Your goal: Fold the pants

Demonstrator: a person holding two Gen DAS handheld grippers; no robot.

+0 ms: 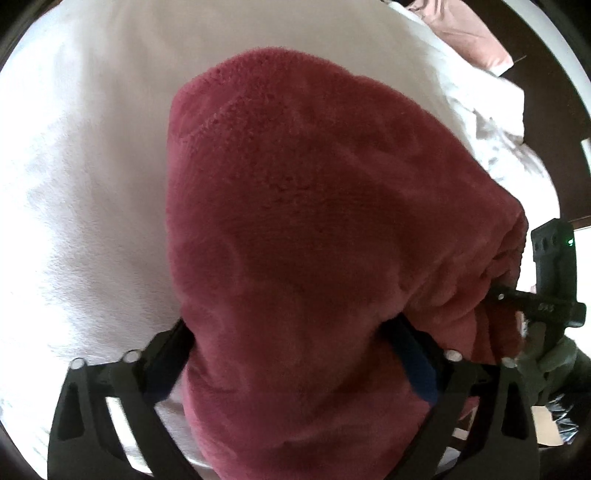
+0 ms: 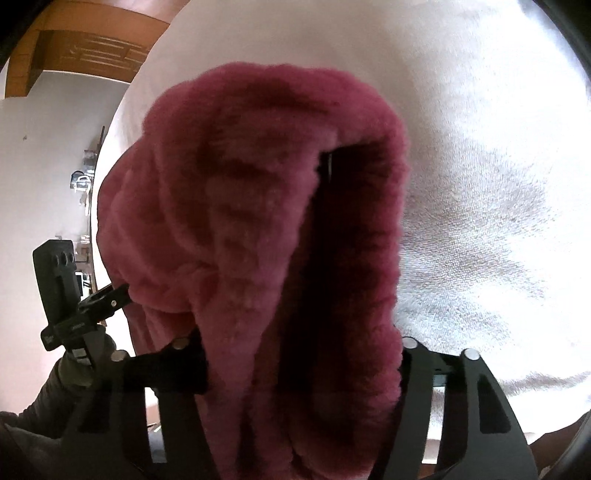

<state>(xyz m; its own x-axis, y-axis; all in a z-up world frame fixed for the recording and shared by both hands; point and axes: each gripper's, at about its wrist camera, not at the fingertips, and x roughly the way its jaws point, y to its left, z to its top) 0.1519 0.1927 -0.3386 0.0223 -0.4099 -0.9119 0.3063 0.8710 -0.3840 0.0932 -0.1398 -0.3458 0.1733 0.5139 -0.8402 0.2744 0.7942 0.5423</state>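
Observation:
Dark red fleece pants point(image 1: 314, 206) lie bunched on a white bed cover point(image 1: 85, 177) and fill the middle of both views. My left gripper point(image 1: 291, 251) stands wide, with the cloth heaped between its black fingers point(image 1: 166, 354) and hiding their tips; I see no squeeze on the fabric. In the right wrist view the pants point(image 2: 229, 221) hang in folds across my right gripper point(image 2: 273, 173). One of its fingers point(image 2: 327, 166) shows inside a dark fold, and the cloth is packed between the jaws. Both grippers sit side by side at the same end of the pants.
The white cover point(image 2: 480, 177) spreads around the pants. A pink pillow point(image 1: 465, 33) and crumpled white bedding point(image 1: 491, 110) lie at the far right. Wooden furniture point(image 2: 81, 48) and a white wall stand beyond the bed. A person's gloved hand point(image 2: 77, 369) holds the left tool.

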